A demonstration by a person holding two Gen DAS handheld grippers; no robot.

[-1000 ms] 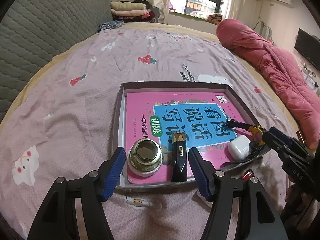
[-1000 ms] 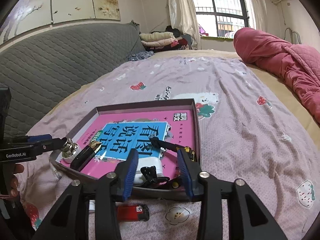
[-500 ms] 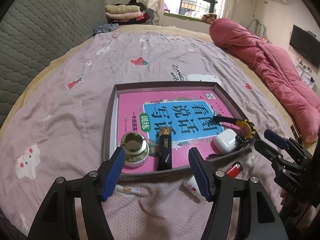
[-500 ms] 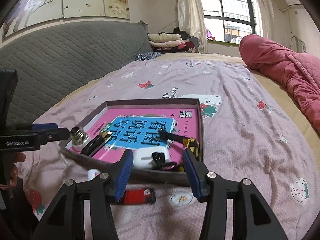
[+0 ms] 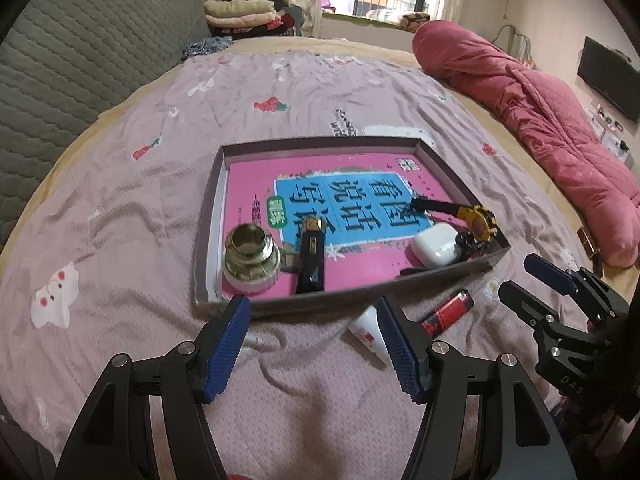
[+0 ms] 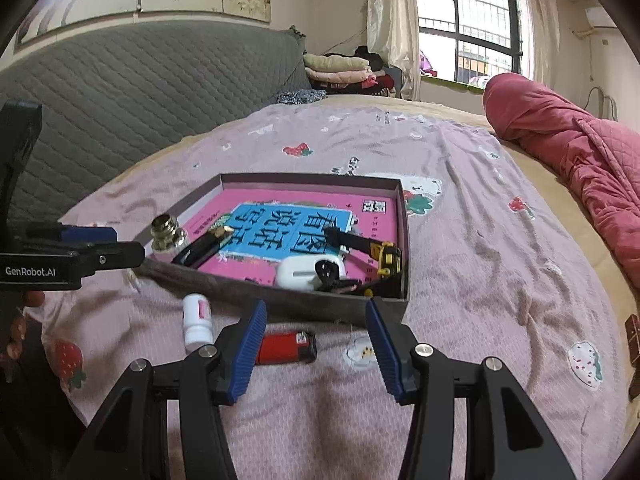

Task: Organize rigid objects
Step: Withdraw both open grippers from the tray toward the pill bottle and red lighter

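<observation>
A shallow brown box [image 5: 214,216] [image 6: 304,300] lies on the bed with a pink book [image 5: 360,264] in it. On the book sit a gold-capped jar [image 5: 251,259] [image 6: 167,233], a black lighter [image 5: 311,256] [image 6: 202,244], a white earbud case [image 5: 435,245] [image 6: 304,270] and a black-and-yellow watch [image 5: 476,222] [image 6: 384,258]. A red lighter [image 5: 448,312] [image 6: 285,348] and a small white bottle [image 5: 366,326] [image 6: 196,318] lie on the sheet in front of the box. My left gripper [image 5: 314,340] and right gripper [image 6: 316,348] are open and empty, both short of the box's near wall.
A rolled pink quilt [image 5: 540,112] [image 6: 568,144] lies along the right side of the bed. A grey quilted headboard [image 6: 140,92] and folded clothes [image 5: 244,16] are at the far left. A TV [image 5: 608,76] hangs at the right.
Both grippers have pulled back from the box and risen, so the red lighter and the white bottle in front of it now show. Nothing in the box has moved.
</observation>
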